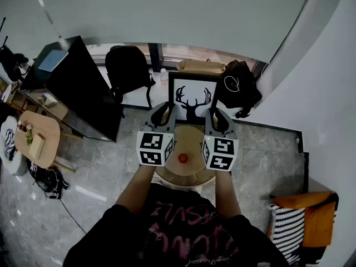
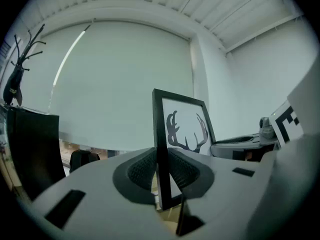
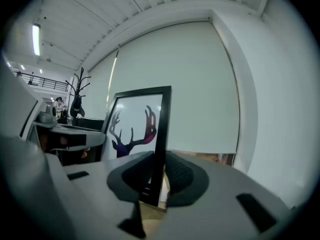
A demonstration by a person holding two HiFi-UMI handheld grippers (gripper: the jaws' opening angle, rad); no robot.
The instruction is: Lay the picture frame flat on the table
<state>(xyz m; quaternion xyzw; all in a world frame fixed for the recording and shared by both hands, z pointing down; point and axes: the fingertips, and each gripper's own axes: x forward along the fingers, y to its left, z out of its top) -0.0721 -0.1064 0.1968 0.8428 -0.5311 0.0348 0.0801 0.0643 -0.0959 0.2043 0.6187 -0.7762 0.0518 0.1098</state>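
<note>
Head view: the picture frame (image 1: 192,93) is clamped upright at its side edges by the left tool (image 1: 165,113) and right tool (image 1: 216,116), seemingly for level lowering.

The floor (image 1: 111,171) is of grey tiles that look like marble. A wide pale roller blind (image 1: 167,10) covers the far side, and a low strip of window (image 1: 183,53) shows under it. On the right is a plain white wall (image 1: 322,93). At the left stand a black cabinet (image 1: 83,99) and a small round wooden table (image 1: 44,132). An orange armchair (image 1: 314,216) with a striped cushion (image 1: 286,230) is at the lower right. A strip lamp (image 3: 36,38) shines on the ceiling.
</note>
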